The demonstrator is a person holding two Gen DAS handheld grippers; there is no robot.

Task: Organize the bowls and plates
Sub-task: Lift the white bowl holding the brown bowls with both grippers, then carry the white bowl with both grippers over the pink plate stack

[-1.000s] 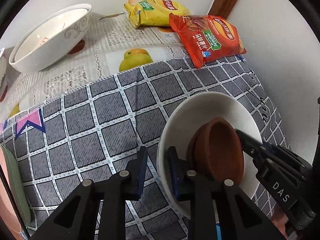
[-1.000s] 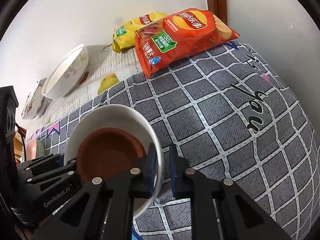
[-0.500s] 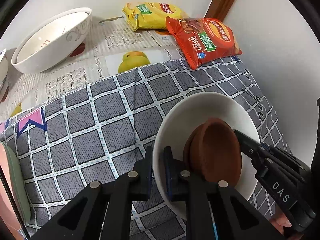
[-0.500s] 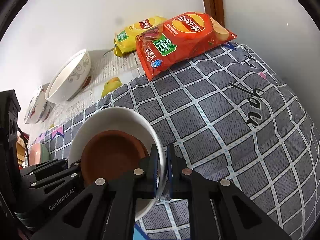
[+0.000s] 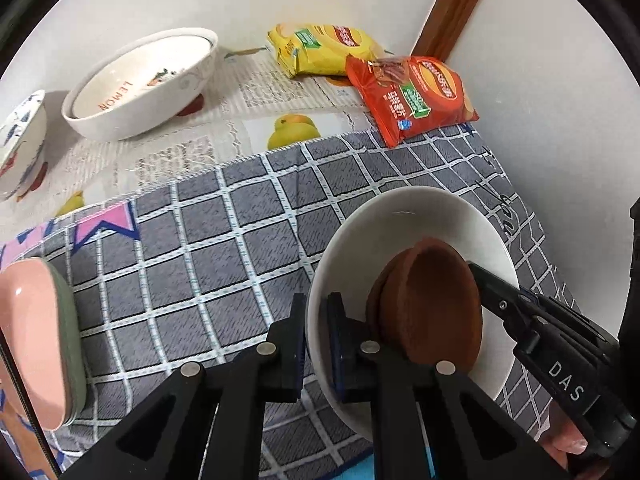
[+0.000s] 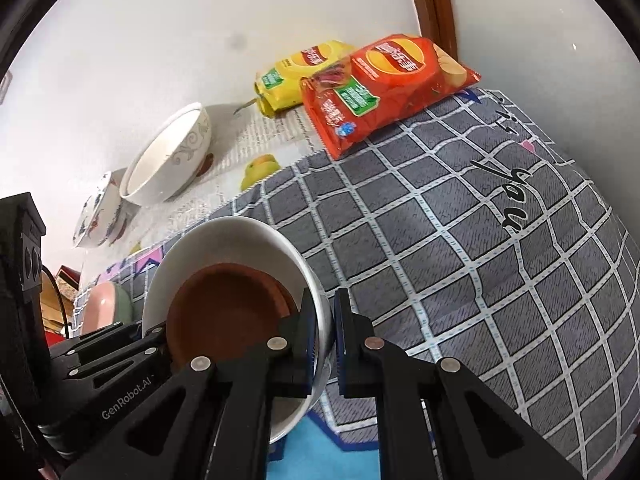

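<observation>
A white bowl (image 5: 416, 224) with a brown dish (image 5: 430, 304) inside is held up over the grey checked cloth (image 5: 200, 248). My left gripper (image 5: 317, 344) is shut on its left rim. My right gripper (image 6: 323, 344) is shut on its right rim; the bowl (image 6: 224, 240) and brown dish (image 6: 224, 312) show in the right wrist view. A large white bowl (image 5: 140, 84) and a small patterned bowl (image 5: 20, 140) stand at the back left. A pink plate on a green one (image 5: 36, 352) lies at the left edge.
A yellow snack bag (image 5: 320, 48) and a red crisp bag (image 5: 412, 96) lie at the back by the wall and the wooden door frame (image 5: 452, 4). A fruit-print cloth (image 5: 240, 128) covers the back of the table. The wall stands close on the right.
Both grippers have closed fully on the white bowl's rim and lifted it; the view has pulled back, showing the small patterned bowl and the pink plate.
</observation>
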